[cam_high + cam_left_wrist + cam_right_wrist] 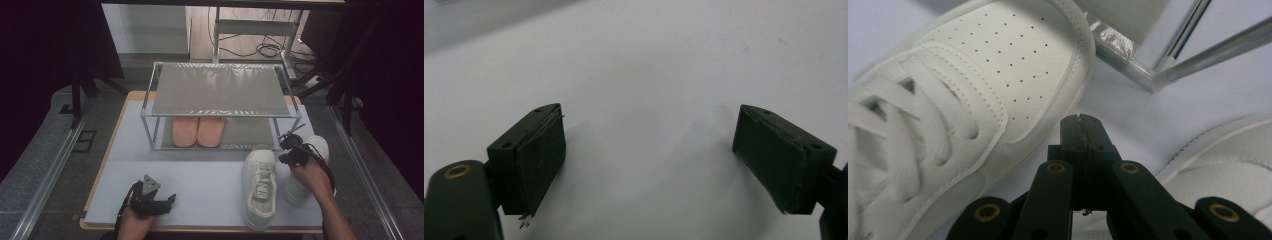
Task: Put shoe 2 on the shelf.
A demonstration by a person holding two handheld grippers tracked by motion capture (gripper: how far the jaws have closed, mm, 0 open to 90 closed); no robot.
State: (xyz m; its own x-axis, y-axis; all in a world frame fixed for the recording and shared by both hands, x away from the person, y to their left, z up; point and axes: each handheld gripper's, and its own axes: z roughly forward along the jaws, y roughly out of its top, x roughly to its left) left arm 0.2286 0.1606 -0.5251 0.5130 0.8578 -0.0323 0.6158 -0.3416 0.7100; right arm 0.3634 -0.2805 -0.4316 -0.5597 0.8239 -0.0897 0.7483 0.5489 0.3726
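Two white sneakers lie at the right of the white table. The left sneaker points toward the rack, and the right sneaker lies beside it, partly under a hand. My right gripper is shut with nothing between its jaws and hovers over the gap between the two toe caps. My left gripper stands open over bare table near the front edge, with its jaws wide apart and nothing between them.
A two-tier metal shoe rack stands at the back of the table, with a pair of pink slippers on its lower shelf. The table's front edge runs close under both hands. Cables lie on the floor behind.
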